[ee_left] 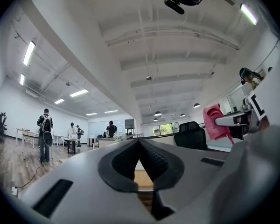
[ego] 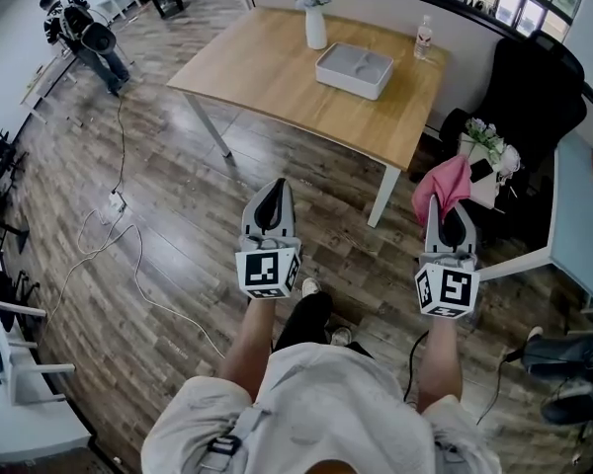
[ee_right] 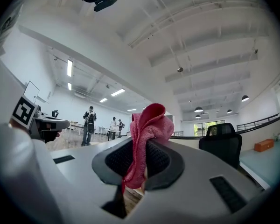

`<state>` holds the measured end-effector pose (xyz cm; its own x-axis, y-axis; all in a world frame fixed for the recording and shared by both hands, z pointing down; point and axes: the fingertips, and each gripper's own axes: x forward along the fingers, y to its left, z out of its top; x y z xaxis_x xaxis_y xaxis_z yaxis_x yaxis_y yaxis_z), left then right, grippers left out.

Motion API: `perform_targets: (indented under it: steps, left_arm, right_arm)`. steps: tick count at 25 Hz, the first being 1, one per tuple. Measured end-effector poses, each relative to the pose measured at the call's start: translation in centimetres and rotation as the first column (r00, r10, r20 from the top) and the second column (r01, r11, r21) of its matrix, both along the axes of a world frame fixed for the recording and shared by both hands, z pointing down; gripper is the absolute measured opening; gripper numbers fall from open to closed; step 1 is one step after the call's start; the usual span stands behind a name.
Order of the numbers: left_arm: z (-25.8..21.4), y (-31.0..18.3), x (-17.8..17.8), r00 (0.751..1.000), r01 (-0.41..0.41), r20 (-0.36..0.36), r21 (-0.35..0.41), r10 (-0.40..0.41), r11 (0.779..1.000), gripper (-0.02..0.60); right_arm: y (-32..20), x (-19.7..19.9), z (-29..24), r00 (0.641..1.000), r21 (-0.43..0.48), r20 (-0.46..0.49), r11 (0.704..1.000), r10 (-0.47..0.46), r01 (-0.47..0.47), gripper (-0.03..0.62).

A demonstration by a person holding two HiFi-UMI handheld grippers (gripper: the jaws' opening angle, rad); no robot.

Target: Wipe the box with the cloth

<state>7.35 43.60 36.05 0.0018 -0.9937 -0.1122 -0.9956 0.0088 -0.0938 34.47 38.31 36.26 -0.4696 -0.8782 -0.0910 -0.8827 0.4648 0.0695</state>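
Two tools are hanging in the air over the wooden floor (ego: 178,156), and a person is holding one in each hand. The left tool (ego: 269,205) is pressing its two jaws together at the tips. Nothing is sitting between them.

The right tool (ego: 449,223) is pinching a pink cloth (ego: 441,184). The cloth is poking up above the jaws in a soft bunch. A small bit of it is hanging down between them.

The box (ego: 354,69) is sitting on the wooden bench (ego: 267,67), well apart from both tools. It is pale grey and its open side is facing up. The cloth is not touching it.

A white vase (ego: 316,26) with flowers is standing just beside the box, at its far left corner. A bottle (ego: 423,38) is standing near the bench's far right edge. A black chair (ego: 529,87) is standing to the right of the bench.

A white cable (ego: 107,237) is lying in loops on the floor at the left. Far off in the upper left, another person (ego: 84,33) is standing on the floor.
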Motion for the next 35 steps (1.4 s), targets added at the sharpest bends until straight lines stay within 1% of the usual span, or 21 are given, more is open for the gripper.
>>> perform_targets:
  steps: [5, 10, 13, 20, 23, 27, 31, 35]
  left_arm:
    - [0.7, -1.8, -1.0, 1.000, -0.004, 0.001, -0.001, 0.004, 1.000, 0.014]
    - [1.5, -5.5, -2.5, 1.000, -0.012, -0.006, -0.007, 0.012, 1.000, 0.014]
    - [1.7, -8.1, -3.9, 1.000, -0.022, -0.006, -0.013, 0.022, 1.000, 0.014]
    - [2.5, -13.8, -7.3, 0.999, -0.029, -0.013, -0.032, 0.029, 0.999, 0.014]
    - [2.8, -15.7, -8.3, 0.999, -0.034, -0.019, -0.037, 0.033, 0.999, 0.014]
    - [2.8, -18.0, -9.8, 0.999, -0.039, -0.027, -0.045, 0.037, 0.998, 0.014]
    - [2.4, -19.9, -11.3, 0.999, -0.042, -0.030, -0.044, 0.041, 0.998, 0.014]
    - [2.1, -21.7, -12.4, 0.998, -0.054, -0.028, -0.031, 0.054, 0.998, 0.014]
  right_arm:
    - [-1.6, -1.2, 0.5, 1.000, 0.001, -0.022, 1.000, -0.019, 0.019, 0.069]
    - [-5.1, -2.4, 1.4, 1.000, -0.012, -0.016, 1.000, 0.004, -0.004, 0.069]
    - [-7.9, -3.9, 1.5, 1.000, -0.024, -0.007, 1.000, 0.018, -0.018, 0.069]
    - [-13.6, -7.3, 2.3, 1.000, -0.048, -0.018, 0.999, 0.025, -0.026, 0.069]
    - [-15.5, -8.2, 2.7, 0.999, -0.060, -0.015, 0.998, 0.032, -0.033, 0.069]
    - [-18.0, -10.0, 2.7, 0.999, -0.085, 0.011, 0.996, 0.033, -0.032, 0.069]
    - [-19.8, -12.2, 2.2, 1.000, -0.080, 0.011, 0.997, 0.024, -0.023, 0.069]
    - [-21.5, -13.2, 1.9, 0.999, -0.074, 0.006, 0.997, 0.035, -0.034, 0.069]
